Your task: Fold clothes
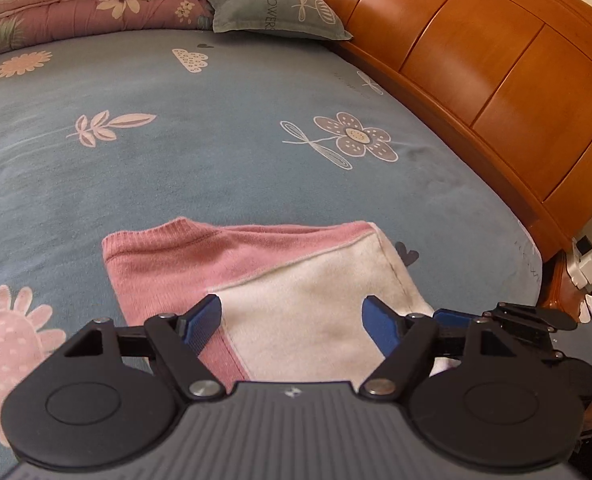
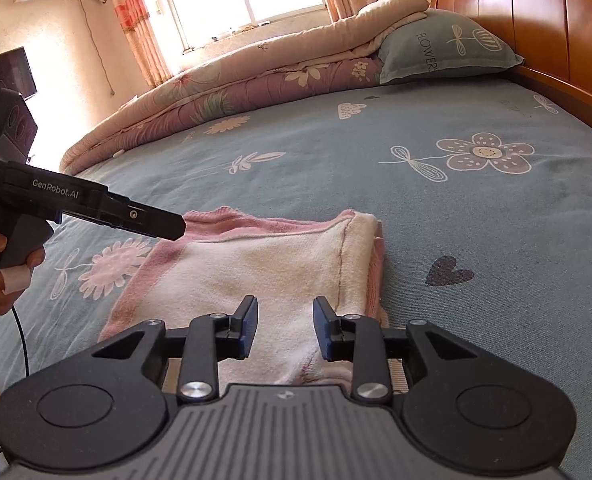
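Left wrist view shows the bed (image 1: pixel 199 152) with its blue flowered sheet filling most of the frame, and the wooden headboard (image 1: pixel 496 64) along its right edge. A rolled floral quilt (image 1: pixel 75 4) lies along the far edge, with a grey-green pillow (image 1: pixel 275 4) beside it against the headboard. The folded garment (image 1: pixel 304 280), pink outside with a cream lining turned up, lies flat near the bed's near edge, closer to the headboard side. The left gripper (image 1: pixel 291 320) hangs just above the garment, jaws spread wide and holding nothing. In the right wrist view, the right gripper (image 2: pixel 284 326) is poised over the garment's near end, jaws parted and empty.
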Motion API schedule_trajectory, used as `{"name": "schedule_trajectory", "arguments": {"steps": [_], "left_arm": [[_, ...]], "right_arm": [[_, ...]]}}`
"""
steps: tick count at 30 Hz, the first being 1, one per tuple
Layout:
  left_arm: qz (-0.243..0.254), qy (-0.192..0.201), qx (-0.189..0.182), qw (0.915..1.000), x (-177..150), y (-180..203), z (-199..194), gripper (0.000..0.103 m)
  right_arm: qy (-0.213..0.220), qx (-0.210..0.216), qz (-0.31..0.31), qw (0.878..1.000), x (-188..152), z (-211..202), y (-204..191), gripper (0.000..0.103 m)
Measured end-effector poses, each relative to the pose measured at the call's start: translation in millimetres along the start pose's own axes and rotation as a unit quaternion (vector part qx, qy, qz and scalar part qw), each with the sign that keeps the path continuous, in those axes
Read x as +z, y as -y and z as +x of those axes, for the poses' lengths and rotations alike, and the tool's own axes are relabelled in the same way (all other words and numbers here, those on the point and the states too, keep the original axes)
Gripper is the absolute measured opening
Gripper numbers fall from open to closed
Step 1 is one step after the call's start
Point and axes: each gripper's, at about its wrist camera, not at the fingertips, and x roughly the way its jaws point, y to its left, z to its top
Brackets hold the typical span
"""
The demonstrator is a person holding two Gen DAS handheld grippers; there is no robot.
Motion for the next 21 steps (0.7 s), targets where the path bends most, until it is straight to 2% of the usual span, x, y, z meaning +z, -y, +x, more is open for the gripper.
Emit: {"name": "schedule_trajectory", "arguments": {"steps": [3, 5, 8, 11, 15, 18, 21], "left_arm": [[-0.035, -0.018, -0.016, 0.9991, -24.4, -2.2, 2.9, 0.077], [-0.045, -0.023, -0.003, 0.9987, -37.8, -5.3, 9.9, 0.077], [-0.048, -0.01, 0.005, 0.9988, -43.0, 0.7, -2.9, 0.077], [-0.018, -0.001, -0.002, 0.9998, -48.0, 16.7, -23.1, 0.077], [0.03, -0.003, -0.021, 0.9993, -69.6, 35.1, -32.6, 0.077], [0.011, -0.04, -0.04, 0.9983, -92.4, 32.2, -22.6, 0.077], [-0.009, -0.076, -0.027, 0.9967, -118.0, 23.5, -14.7, 0.077]], "right_arm": [[-0.023, 0.024, -0.019, 0.999, -13.3, -13.2, -15.4, 0.036], [-0.048, 0.024, -0.028, 0.998, -27.3, -13.2, -21.9, 0.04], [-0.078, -0.028, -0.028, 0.996, -45.4, -12.8, -21.4, 0.04], [-0.054, -0.008, -0.004, 0.998, -45.2, -32.8, -15.9, 0.041], [-0.046, -0.027, -0.009, 0.999, -42.6, -42.8, -13.9, 0.043], [-0.051, -0.035, -0.004, 0.998, -46.0, -42.0, -11.1, 0.043], [-0.052, -0.038, -0.002, 0.998, -50.5, -44.8, -10.1, 0.043]]}}
